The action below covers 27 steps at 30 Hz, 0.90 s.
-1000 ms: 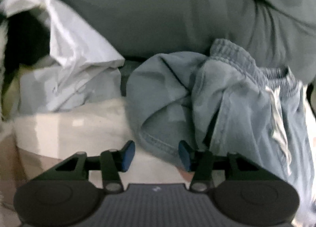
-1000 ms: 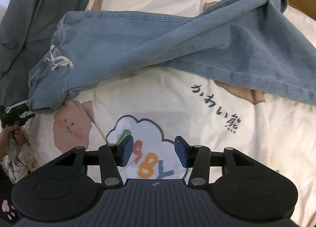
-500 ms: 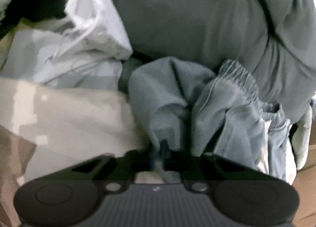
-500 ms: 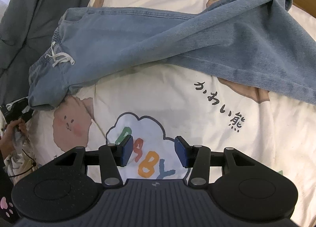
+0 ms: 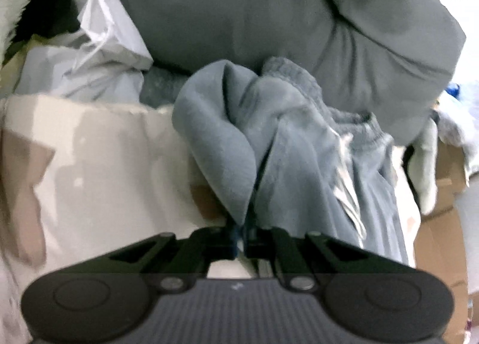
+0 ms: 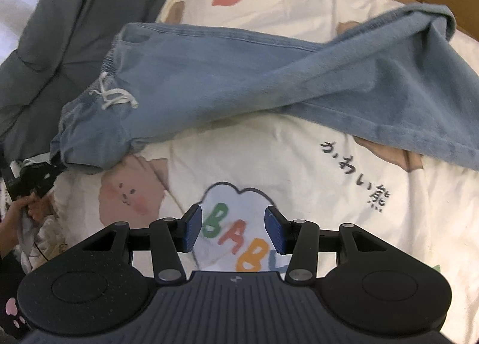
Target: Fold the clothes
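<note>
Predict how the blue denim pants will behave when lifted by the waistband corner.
Probably floppy: the denim pants lie creased and bunch above the left gripper, shut on a corner. The long legs will likely trail over the printed blanket. The loose drawstring may dangle.

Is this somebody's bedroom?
Probably a bedroom, yes. Blue jeans lie spread on a cartoon bedspread that says BABY, with a grey quilt beside it and cardboard boxes nearby.

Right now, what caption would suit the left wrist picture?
Left gripper shut on a bunched edge of the blue jeans, beside a grey quilt.
</note>
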### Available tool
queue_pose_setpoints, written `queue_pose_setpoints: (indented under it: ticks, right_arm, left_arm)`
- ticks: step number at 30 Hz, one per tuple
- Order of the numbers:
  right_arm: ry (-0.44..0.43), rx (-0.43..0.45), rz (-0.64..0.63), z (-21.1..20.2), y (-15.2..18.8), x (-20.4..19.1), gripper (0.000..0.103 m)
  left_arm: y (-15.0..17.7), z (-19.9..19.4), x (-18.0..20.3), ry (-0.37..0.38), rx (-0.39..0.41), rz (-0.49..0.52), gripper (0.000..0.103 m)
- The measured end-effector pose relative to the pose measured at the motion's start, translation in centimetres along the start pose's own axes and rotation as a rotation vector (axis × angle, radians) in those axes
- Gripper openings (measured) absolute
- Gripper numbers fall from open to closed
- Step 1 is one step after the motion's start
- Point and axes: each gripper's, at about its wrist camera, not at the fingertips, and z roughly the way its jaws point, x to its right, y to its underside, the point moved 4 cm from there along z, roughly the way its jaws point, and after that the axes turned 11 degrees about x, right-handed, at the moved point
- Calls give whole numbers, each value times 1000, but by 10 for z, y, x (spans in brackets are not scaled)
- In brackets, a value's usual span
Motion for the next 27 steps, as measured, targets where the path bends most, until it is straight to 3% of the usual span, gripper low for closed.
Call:
queue_pose_setpoints:
  ticks: [6,10,16,22,27]
  right_arm:
    - [-32,20,-11,-11,1,-12,53]
    - [-57,41,-5,-20,3,-19,53]
    - [-92,67,15,-33,16,-28,53]
    - [-119,89,32,-42,29,-36,53]
    - [-195,81,46,-40,37,-47,54]
  left_arm:
    - [31,-24,27,36,-84,10,2]
    - [55,-70,61,100,-142,28,2]
    - [96,-108,100,192,-237,90,2]
    - [113,-126,130,282,-293,122,2]
    - [124,-134,162,370,-334,164,2]
